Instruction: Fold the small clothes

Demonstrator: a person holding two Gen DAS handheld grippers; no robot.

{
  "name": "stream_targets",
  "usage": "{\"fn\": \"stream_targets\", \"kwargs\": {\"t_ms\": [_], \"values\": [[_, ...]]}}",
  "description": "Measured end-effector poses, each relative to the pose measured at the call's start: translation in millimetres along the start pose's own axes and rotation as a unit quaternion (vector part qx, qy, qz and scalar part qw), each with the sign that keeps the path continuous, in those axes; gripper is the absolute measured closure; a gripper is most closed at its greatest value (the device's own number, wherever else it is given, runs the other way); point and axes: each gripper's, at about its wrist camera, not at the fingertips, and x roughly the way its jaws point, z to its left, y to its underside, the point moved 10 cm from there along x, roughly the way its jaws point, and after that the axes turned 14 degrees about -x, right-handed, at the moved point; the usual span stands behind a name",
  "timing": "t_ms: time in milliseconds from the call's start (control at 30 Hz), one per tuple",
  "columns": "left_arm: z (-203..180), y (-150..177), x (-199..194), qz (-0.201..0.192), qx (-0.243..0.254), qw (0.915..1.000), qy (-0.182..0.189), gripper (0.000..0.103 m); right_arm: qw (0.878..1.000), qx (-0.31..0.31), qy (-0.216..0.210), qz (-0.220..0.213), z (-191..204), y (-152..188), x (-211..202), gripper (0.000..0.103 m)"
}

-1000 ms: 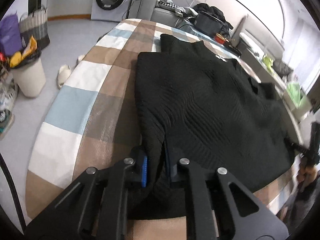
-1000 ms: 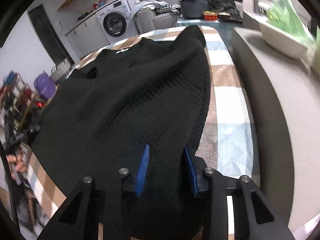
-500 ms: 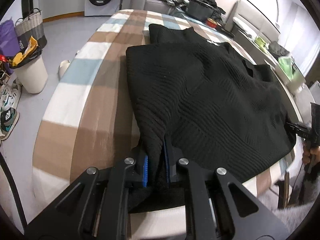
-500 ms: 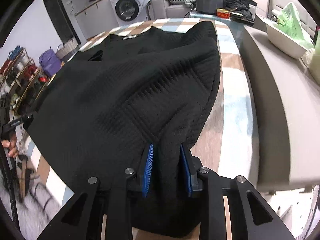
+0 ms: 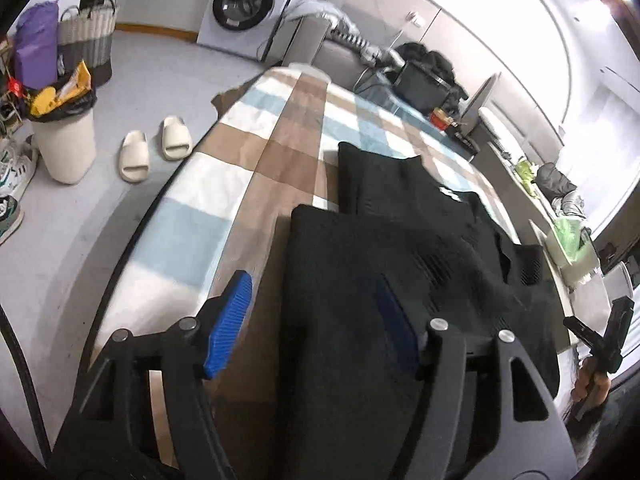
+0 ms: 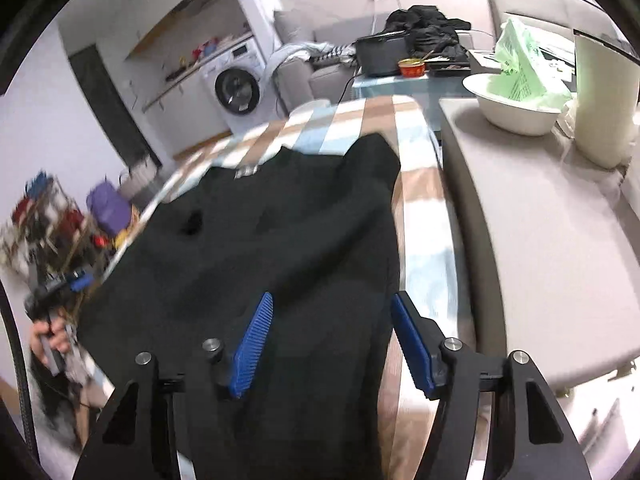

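A black knitted sweater lies spread on the checked tablecloth, its white neck label at the far end. My left gripper hovers over the sweater's near left edge. Its jaws are opening, and the blue pads stand clear of the cloth that lies under and between them. In the right wrist view the sweater runs along the table's right side, and my right gripper hangs above its near edge. Those jaws are opening too, with nothing pressed between them.
A washing machine, two slippers, a white bin and a basket stand on the floor to the left. On the grey bench at the right sit a white bowl with a green bag and a pale jug.
Both grippers were shut on the sweater's near hem; now both have let go, spread their jaws and lifted away. The hem lies back on the table.
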Motion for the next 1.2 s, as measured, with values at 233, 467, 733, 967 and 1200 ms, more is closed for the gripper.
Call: {"fn": "stream_targets", "kwargs": {"t_ms": [233,467,733,967,1200], "values": [[-4,-10,60,0.040,0.024,0.9979,-0.046,0.041,0.999,0.027,-0.005,0.019,-11,-10,35,0.040],[-23,-12,80,0.070,0.015,0.9972,-0.020,0.053,0.999,0.021,-0.007,0.031,-14,2,45,0.040],[-22,-18,84,0.072,-0.004,0.9973,-0.011,0.065,0.999,0.027,-0.011,0.033,-20,6,41,0.040],[-21,-24,92,0.075,-0.021,0.9969,-0.014,0.064,0.999,0.029,0.000,0.040,-27,1,47,0.038],[-26,-32,102,0.071,-0.024,0.9971,-0.012,0.066,0.998,0.036,-0.010,0.051,-34,-9,66,0.030]]}}
